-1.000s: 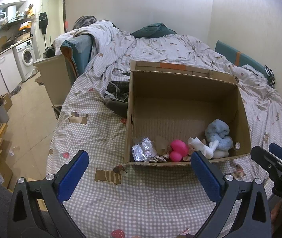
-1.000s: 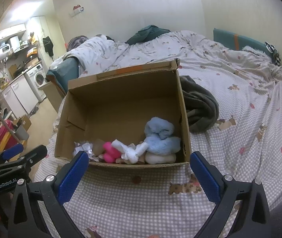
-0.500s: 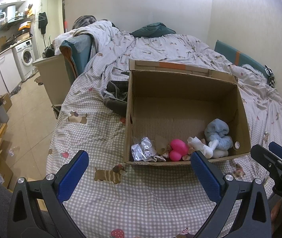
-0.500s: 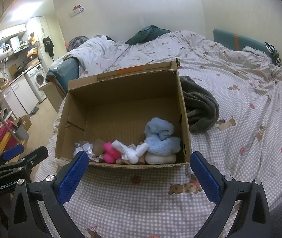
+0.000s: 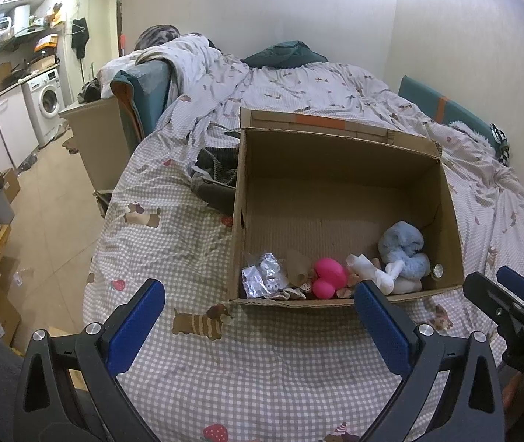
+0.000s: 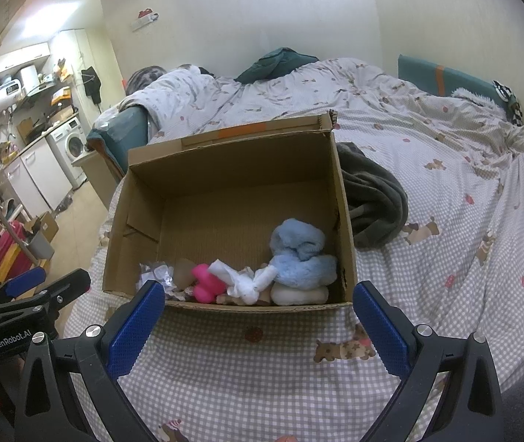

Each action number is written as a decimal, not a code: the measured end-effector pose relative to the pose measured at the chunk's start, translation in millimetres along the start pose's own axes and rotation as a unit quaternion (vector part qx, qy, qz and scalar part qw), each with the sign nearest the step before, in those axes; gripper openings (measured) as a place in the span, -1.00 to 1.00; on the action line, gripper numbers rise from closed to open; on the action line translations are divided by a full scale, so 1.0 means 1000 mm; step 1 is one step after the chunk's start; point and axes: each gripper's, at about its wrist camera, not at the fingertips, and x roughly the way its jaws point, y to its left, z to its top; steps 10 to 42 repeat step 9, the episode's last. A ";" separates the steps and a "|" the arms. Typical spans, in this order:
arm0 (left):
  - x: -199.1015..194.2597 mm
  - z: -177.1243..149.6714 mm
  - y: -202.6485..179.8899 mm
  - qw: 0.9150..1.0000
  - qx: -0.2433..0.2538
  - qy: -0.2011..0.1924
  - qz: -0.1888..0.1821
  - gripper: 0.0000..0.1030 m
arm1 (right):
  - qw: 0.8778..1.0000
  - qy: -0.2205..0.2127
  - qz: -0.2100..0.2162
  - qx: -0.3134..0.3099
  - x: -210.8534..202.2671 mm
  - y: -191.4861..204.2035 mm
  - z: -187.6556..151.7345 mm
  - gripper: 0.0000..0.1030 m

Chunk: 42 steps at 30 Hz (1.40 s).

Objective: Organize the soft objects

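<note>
An open cardboard box [image 5: 335,154] [image 6: 232,169] stands on the bed. Along its near wall lie a pink toy [image 5: 330,276] [image 6: 206,281], a light blue plush [image 5: 404,246] [image 6: 300,254], a white plush [image 5: 372,272] [image 6: 247,281], a cream soft piece [image 6: 299,294] and crinkled silver wrapping [image 5: 264,274] [image 6: 157,274]. My left gripper [image 5: 258,328] is open and empty, just short of the box's near left corner. My right gripper [image 6: 254,328] is open and empty, in front of the box's near wall.
A dark grey garment [image 6: 372,199] [image 5: 214,180] lies on the checked bedsheet [image 5: 173,228] beside the box. A rumpled duvet and a green pillow [image 6: 280,62] lie at the far end. The bed's left edge drops to the floor [image 5: 52,199], with kitchen units [image 5: 11,121] beyond.
Both views have barely shifted. The toys in the box have not moved and both grippers stay open.
</note>
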 end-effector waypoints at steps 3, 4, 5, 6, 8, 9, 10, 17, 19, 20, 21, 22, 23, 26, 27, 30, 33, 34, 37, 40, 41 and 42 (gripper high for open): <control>0.000 0.002 0.000 1.000 0.001 0.001 -0.004 0.99 | 1.000 0.000 0.001 0.000 0.000 0.000 0.000 1.00; 0.000 0.002 -0.001 1.000 0.002 0.001 -0.004 0.99 | 1.000 0.000 0.002 0.000 0.000 0.000 0.000 1.00; 0.000 0.003 -0.001 1.000 0.001 0.000 -0.003 0.99 | 1.000 0.000 0.002 -0.001 -0.001 0.001 0.001 1.00; 0.000 0.003 -0.001 1.000 0.001 0.001 -0.002 0.99 | 1.000 0.000 0.002 -0.001 -0.001 0.001 0.001 1.00; -0.001 0.003 -0.001 1.000 -0.001 -0.001 0.002 0.99 | 1.000 -0.001 0.003 -0.003 -0.002 0.001 0.003 1.00; 0.000 0.003 -0.001 1.000 -0.003 0.000 0.003 0.99 | 1.000 -0.001 0.004 -0.004 -0.002 0.002 0.003 1.00; 0.000 0.003 -0.001 1.000 -0.003 0.000 0.003 0.99 | 1.000 -0.001 0.004 -0.004 -0.002 0.002 0.003 1.00; 0.000 0.003 -0.001 1.000 -0.003 0.000 0.003 0.99 | 1.000 -0.001 0.004 -0.004 -0.002 0.002 0.003 1.00; 0.000 0.003 -0.001 1.000 -0.003 0.000 0.003 0.99 | 1.000 -0.001 0.004 -0.004 -0.002 0.002 0.003 1.00; 0.000 0.003 -0.001 1.000 -0.003 0.000 0.003 0.99 | 1.000 -0.001 0.004 -0.004 -0.002 0.002 0.003 1.00; 0.000 0.003 -0.001 1.000 -0.003 0.000 0.003 0.99 | 1.000 -0.001 0.004 -0.004 -0.002 0.002 0.003 1.00; 0.000 0.003 -0.001 1.000 -0.003 0.000 0.003 0.99 | 1.000 -0.001 0.004 -0.004 -0.002 0.002 0.003 1.00; 0.000 0.003 -0.001 1.000 -0.003 0.000 0.003 0.99 | 1.000 -0.001 0.004 -0.004 -0.002 0.002 0.003 1.00; 0.000 0.003 -0.001 1.000 -0.003 0.000 0.003 0.99 | 1.000 -0.001 0.004 -0.004 -0.002 0.002 0.003 1.00; 0.000 0.003 -0.001 1.000 -0.003 0.000 0.003 0.99 | 1.000 -0.001 0.004 -0.004 -0.002 0.002 0.003 1.00; 0.000 0.003 -0.001 1.000 -0.003 0.000 0.003 0.99 | 1.000 -0.001 0.004 -0.004 -0.002 0.002 0.003 1.00; 0.000 0.003 -0.001 1.000 -0.003 0.000 0.003 0.99 | 1.000 -0.001 0.004 -0.004 -0.002 0.002 0.003 1.00; 0.000 0.003 -0.001 1.000 -0.003 0.000 0.003 0.99 | 1.000 -0.001 0.004 -0.004 -0.002 0.002 0.003 1.00; 0.000 0.003 -0.001 1.000 -0.003 0.000 0.003 0.99 | 1.000 -0.001 0.004 -0.004 -0.002 0.002 0.003 1.00; 0.000 0.003 -0.001 1.000 -0.003 0.000 0.003 0.99 | 1.000 -0.001 0.004 -0.004 -0.002 0.002 0.003 1.00; 0.000 0.003 -0.001 1.000 -0.003 0.000 0.003 0.99 | 1.000 -0.001 0.004 -0.004 -0.002 0.002 0.003 1.00; 0.000 0.003 -0.001 1.000 -0.003 0.000 0.003 0.99 | 1.000 -0.001 0.004 -0.004 -0.002 0.002 0.003 1.00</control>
